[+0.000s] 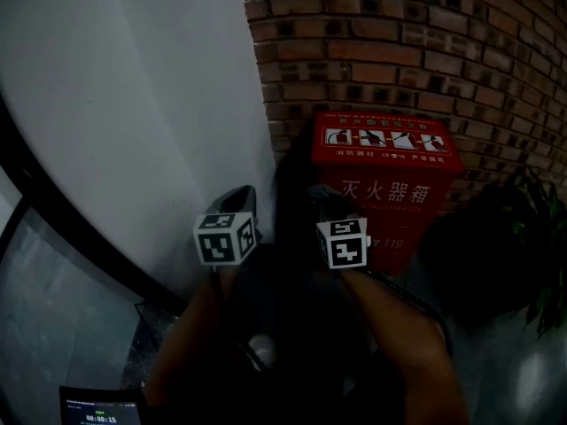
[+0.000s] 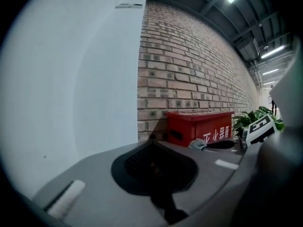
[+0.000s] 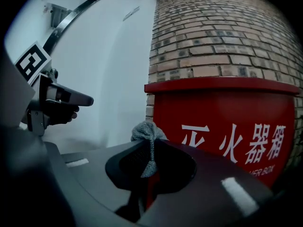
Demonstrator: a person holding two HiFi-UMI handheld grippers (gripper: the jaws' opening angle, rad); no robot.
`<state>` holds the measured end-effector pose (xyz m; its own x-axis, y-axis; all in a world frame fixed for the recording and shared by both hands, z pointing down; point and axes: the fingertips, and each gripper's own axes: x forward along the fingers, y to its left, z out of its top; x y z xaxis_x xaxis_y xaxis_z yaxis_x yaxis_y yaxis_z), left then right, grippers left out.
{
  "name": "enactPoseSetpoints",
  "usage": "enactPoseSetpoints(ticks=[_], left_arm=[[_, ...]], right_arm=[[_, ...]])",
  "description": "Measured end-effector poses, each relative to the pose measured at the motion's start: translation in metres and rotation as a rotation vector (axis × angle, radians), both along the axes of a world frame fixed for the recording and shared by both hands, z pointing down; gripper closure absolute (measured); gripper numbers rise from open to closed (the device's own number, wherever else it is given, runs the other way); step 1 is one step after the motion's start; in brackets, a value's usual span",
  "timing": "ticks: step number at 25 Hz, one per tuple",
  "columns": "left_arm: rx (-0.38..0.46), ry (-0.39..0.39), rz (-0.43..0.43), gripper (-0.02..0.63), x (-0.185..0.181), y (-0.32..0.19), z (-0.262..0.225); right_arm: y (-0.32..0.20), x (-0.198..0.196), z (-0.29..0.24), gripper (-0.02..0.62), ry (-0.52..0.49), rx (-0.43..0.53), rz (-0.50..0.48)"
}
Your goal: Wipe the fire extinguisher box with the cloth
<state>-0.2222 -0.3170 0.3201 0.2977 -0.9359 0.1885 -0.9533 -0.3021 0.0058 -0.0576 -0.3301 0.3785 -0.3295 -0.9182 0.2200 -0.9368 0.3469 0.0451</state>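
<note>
Now a small grey knitted cloth [image 3: 147, 133] is pinched between the jaws of the right gripper [image 3: 150, 144] and is held close before the front face of the red metal fire extinguisher box with white lettering [image 3: 227, 122], near its left corner; whether cloth and box touch cannot be told. The box is set against a brown brick wall [image 1: 399, 51], beside a white wall [image 1: 133, 104]. The left gripper [image 2: 152, 144] is held just beside the right one, its jaws pressed together on nothing. A green leafy plant [image 2: 255, 117] is seen beyond the box.
</note>
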Motion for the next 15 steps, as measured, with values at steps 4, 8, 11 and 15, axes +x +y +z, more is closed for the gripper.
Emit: enactPoseSetpoints(ticks=[4, 8, 11, 15], left_arm=[[-0.013, -0.016, 0.021, 0.604, 0.013, -0.01, 0.006], [-0.041, 0.018, 0.074, 0.604, 0.047, -0.013, 0.013], [-0.057, 0.038, 0.119, 0.604, 0.08, -0.015, 0.018], [-0.057, 0.054, 0.181, 0.604, 0.128, -0.014, 0.02]], right_arm=[[0.0, 0.023, 0.002, 0.552, 0.013, -0.009, 0.031], [0.005, 0.068, 0.003, 0.552, 0.034, -0.019, 0.092], [0.01, 0.112, 0.0, 0.552, 0.057, -0.02, 0.152], [0.021, 0.174, -0.002, 0.552, 0.06, -0.03, 0.251]])
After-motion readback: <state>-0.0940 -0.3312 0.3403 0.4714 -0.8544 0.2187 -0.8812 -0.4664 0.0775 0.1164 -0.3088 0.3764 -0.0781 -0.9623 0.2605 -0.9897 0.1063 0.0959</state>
